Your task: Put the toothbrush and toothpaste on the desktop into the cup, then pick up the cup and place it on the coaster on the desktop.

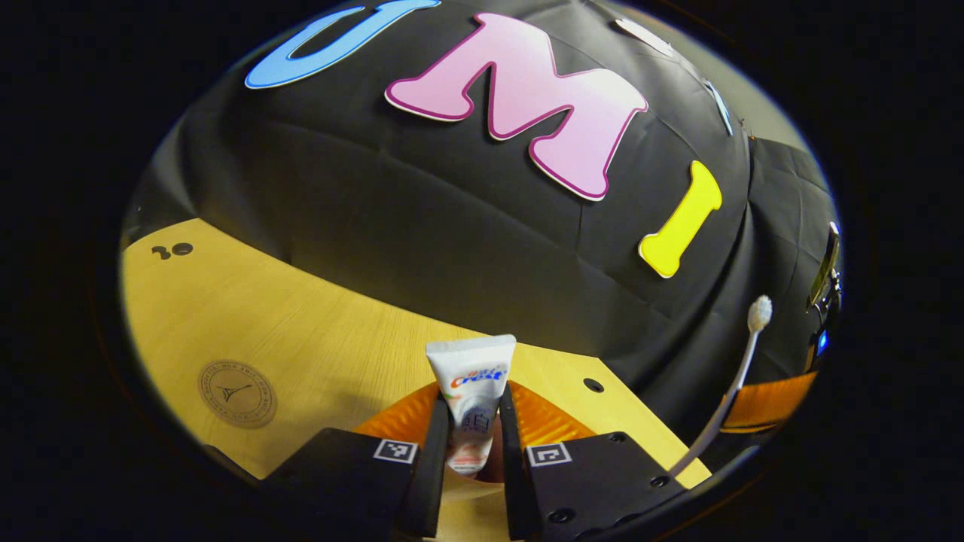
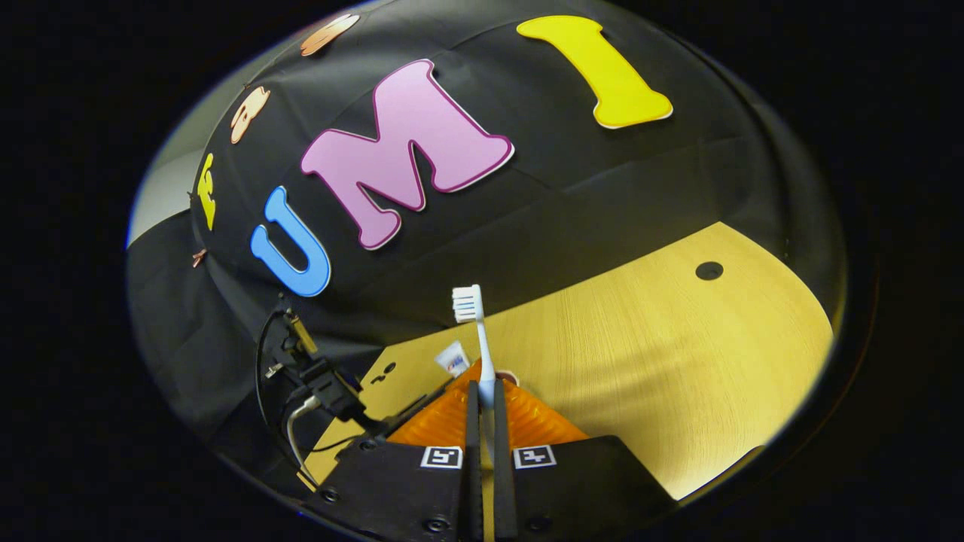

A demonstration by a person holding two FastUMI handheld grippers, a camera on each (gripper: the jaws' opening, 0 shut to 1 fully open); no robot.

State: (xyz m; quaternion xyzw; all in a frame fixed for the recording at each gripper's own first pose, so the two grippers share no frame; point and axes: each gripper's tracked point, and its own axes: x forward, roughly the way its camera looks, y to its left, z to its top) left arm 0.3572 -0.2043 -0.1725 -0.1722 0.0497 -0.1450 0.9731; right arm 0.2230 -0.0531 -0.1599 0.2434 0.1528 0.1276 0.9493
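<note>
In the left gripper view, the toothpaste tube point(image 1: 472, 399) stands upright at 6 o'clock, pinched between the left gripper point(image 1: 473, 452) fingers, above the ribbed cup point(image 1: 546, 421) that sits on the desktop point(image 1: 324, 339) just behind them. The coaster point(image 1: 236, 393) lies on the desktop at 8 o'clock, well apart from the cup. The toothbrush point(image 1: 734, 384) slants at 4 o'clock, head up. In the right gripper view, the toothbrush point(image 2: 480, 339) stands upright between the right gripper point(image 2: 483, 421) fingers over the cup point(image 2: 452, 421), with the toothpaste tube point(image 2: 453, 357) just left of it, at 9 o'clock.
</note>
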